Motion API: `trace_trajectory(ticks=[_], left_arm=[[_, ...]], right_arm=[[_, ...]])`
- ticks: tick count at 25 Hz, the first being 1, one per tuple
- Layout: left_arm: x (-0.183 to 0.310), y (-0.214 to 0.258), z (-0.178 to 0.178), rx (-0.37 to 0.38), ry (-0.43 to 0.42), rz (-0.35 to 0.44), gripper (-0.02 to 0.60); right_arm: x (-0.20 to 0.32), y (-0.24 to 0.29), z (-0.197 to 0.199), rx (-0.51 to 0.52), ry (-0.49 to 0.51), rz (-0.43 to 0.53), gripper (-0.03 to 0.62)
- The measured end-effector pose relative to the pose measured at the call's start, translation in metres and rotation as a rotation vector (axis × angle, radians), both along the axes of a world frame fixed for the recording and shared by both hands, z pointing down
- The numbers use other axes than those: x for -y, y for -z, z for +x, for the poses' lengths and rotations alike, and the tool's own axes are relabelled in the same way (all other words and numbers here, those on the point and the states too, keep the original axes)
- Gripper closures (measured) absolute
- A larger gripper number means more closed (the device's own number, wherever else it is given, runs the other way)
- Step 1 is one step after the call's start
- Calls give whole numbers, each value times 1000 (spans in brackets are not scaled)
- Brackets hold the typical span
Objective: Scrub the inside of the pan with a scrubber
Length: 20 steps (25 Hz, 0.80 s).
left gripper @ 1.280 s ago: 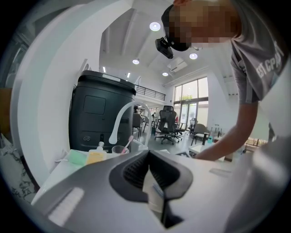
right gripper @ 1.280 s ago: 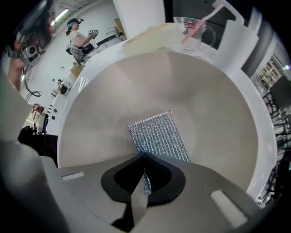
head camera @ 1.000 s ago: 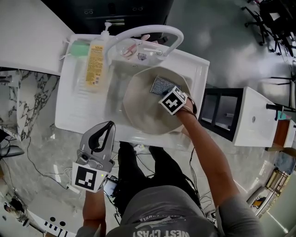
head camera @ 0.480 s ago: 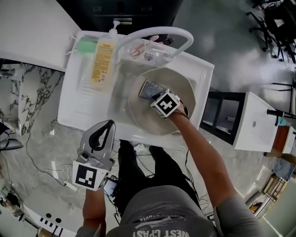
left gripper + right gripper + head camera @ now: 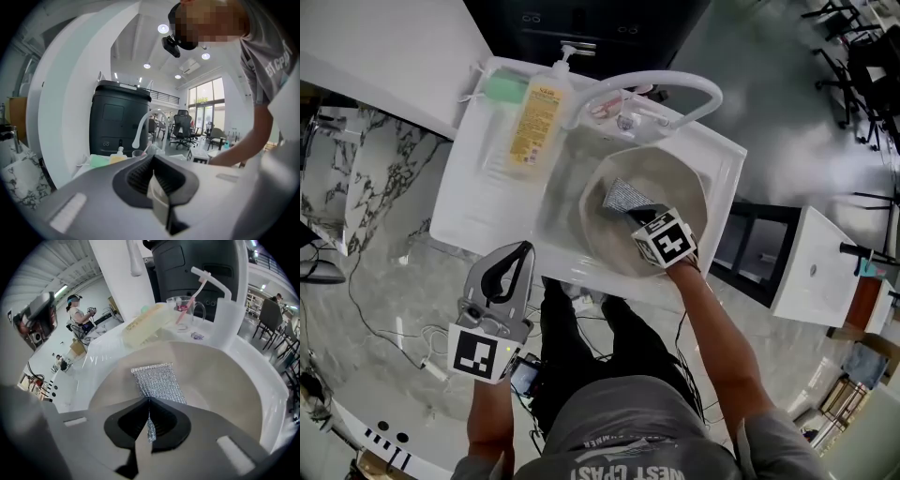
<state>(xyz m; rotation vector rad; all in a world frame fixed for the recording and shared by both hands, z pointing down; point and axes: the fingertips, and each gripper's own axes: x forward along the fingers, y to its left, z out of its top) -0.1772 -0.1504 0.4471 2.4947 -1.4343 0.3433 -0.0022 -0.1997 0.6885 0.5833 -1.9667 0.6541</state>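
Note:
A beige pan sits in the white sink. My right gripper points steeply down into it, shut on one edge of a silver mesh scrubber. In the right gripper view the scrubber hangs from the closed jaws of the right gripper and lies against the pan's inner wall. My left gripper is held in front of the sink, away from the pan. Seen in its own view, the left gripper is shut with nothing between its jaws.
A yellow soap bottle and a green sponge lie on the draining board. A white faucet arches over the pan's far side, beside a clear cup holding a toothbrush. A white cabinet stands to the right.
The right gripper carried the scrubber leftward across the pan, then drew back toward the near rim. The left gripper kept about the same place before the sink.

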Motion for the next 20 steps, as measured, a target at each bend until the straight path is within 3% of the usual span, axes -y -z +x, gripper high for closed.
trace_trajectory(ticks=[5,8,20], left_arm=[[0,17,-21,-4,50,74,580],[-5,19,-35,-1,78,77,580],[-40,18,-125,5,225,86,580]], right_arm=[[5,38,-8,38,-7,68,585],[5,57,-21,62,9,96,585],[-9,96,-134,141,149,147,585]])
